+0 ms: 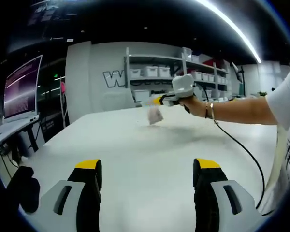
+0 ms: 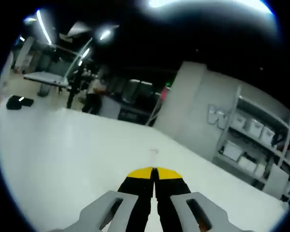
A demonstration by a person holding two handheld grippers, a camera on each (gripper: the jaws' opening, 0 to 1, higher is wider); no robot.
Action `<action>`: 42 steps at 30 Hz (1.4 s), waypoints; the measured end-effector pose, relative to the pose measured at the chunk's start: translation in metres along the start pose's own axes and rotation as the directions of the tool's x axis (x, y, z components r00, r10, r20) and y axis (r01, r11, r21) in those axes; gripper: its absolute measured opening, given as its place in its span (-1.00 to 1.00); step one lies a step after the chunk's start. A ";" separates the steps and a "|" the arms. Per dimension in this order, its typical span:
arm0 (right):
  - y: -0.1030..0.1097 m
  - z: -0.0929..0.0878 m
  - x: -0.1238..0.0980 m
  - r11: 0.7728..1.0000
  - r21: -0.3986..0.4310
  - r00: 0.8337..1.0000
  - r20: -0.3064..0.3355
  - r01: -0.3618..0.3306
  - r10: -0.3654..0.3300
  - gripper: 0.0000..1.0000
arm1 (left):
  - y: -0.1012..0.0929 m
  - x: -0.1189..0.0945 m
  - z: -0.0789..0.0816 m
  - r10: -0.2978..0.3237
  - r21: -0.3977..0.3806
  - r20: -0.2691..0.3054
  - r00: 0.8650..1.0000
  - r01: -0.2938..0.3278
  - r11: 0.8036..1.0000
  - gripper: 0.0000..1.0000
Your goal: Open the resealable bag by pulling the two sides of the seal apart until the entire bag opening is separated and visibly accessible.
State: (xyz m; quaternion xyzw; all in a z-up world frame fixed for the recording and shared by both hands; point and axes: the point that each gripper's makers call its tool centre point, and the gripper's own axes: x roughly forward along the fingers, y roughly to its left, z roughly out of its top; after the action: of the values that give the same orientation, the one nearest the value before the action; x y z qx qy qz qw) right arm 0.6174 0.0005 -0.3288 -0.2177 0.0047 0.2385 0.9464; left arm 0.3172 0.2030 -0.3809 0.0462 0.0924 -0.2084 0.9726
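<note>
White tabletop (image 1: 135,145) runs across the left gripper view, matte and pale. The left gripper (image 1: 147,169) sits low over it, yellow-tipped jaws set wide apart, nothing between them. Across the table the right gripper (image 1: 157,100) is held up in a person's hand (image 1: 195,102), a small clear resealable bag (image 1: 154,114) hanging from its tips above the surface, blurred; seal state can't be made out. A black cable (image 1: 241,147) trails from that gripper toward the person's white sleeve (image 1: 287,94). In the right gripper view the right gripper's jaws (image 2: 154,170) are pressed together, a thin pale edge of the bag (image 2: 153,153) poking up just past them. Shelving with white bins (image 1: 157,71) stands against the far wall.
</note>
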 end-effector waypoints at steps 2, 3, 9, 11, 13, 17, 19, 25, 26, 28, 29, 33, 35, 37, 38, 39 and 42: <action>0.000 0.002 -0.002 1.000 -0.001 1.000 0.005 0.002 -0.002 -1.00 | -0.001 -0.001 0.000 0.000 0.001 0.000 1.000 0.000 1.000 0.53; 0.001 0.002 -0.004 1.000 -0.002 1.000 0.006 0.003 -0.003 -1.00 | -0.001 -0.002 0.000 0.000 0.002 0.000 1.000 0.000 1.000 0.52; -0.002 0.007 -0.007 1.000 -0.009 1.000 0.013 0.012 -0.012 -1.00 | -0.002 -0.004 0.002 -0.001 0.004 0.007 1.000 0.001 1.000 0.52; -0.002 0.007 -0.010 1.000 -0.011 1.000 0.014 0.018 -0.017 -1.00 | -0.002 -0.004 0.002 -0.001 0.004 0.007 1.000 0.001 1.000 0.53; -0.003 0.006 -0.013 1.000 -0.012 1.000 0.012 0.021 -0.021 -1.00 | -0.002 -0.005 0.001 -0.001 0.004 0.008 1.000 0.001 1.000 0.52; -0.004 0.006 -0.016 1.000 -0.011 1.000 0.010 0.023 -0.023 -1.00 | -0.003 -0.006 0.001 -0.001 0.003 0.008 1.000 0.001 1.000 0.52; -0.003 0.007 -0.017 1.000 -0.014 1.000 0.009 0.023 -0.023 -1.00 | -0.004 -0.006 0.000 -0.003 0.003 0.008 1.000 0.003 1.000 0.52; -0.006 0.008 -0.020 1.000 -0.016 1.000 0.012 0.024 -0.024 -1.00 | -0.005 -0.009 0.003 -0.002 0.005 0.015 1.000 0.002 1.000 0.52; -0.006 0.009 -0.022 1.000 -0.016 1.000 0.013 0.024 -0.023 -1.00 | -0.005 -0.009 0.004 -0.001 0.006 0.017 1.000 0.001 1.000 0.52; -0.005 0.009 -0.025 1.000 -0.016 1.000 0.014 0.024 -0.023 -1.00 | -0.005 -0.010 0.004 0.000 0.008 0.018 1.000 0.000 1.000 0.52; -0.005 0.009 -0.027 1.000 -0.015 1.000 0.014 0.023 -0.023 -1.00 | -0.006 -0.010 0.004 -0.001 0.007 0.019 1.000 0.001 1.000 0.52; -0.005 0.008 -0.033 1.000 -0.015 1.000 0.015 0.025 -0.025 -1.00 | -0.008 -0.012 0.004 -0.005 0.011 0.018 1.000 0.005 1.000 0.52; -0.005 0.009 -0.036 1.000 -0.017 1.000 0.017 0.025 -0.025 -1.00 | -0.009 -0.013 0.005 -0.006 0.011 0.020 1.000 0.006 1.000 0.52; -0.005 0.010 -0.038 1.000 -0.019 1.000 0.018 0.024 -0.024 -1.00 | -0.009 -0.014 0.005 -0.006 0.013 0.022 1.000 0.005 1.000 0.52; -0.005 0.010 -0.038 0.999 -0.023 1.000 0.018 0.024 -0.024 -1.00 | -0.009 -0.014 0.006 -0.006 0.014 0.023 1.000 0.005 1.000 0.52; -0.005 0.010 -0.040 0.999 -0.023 1.000 0.019 0.025 -0.024 -1.00 | -0.010 -0.015 0.006 -0.006 0.014 0.023 1.000 0.005 1.000 0.52; -0.006 0.010 -0.045 0.999 -0.022 0.999 0.020 0.027 -0.026 -1.00 | -0.010 -0.015 0.007 -0.005 0.017 0.025 1.000 0.005 1.000 0.52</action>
State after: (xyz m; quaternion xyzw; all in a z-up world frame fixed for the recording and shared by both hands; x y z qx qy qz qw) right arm 0.5797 -0.0201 -0.3119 -0.2259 -0.0101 0.2281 0.9470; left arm 0.3003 0.1988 -0.3718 0.0518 0.0786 -0.2121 0.9727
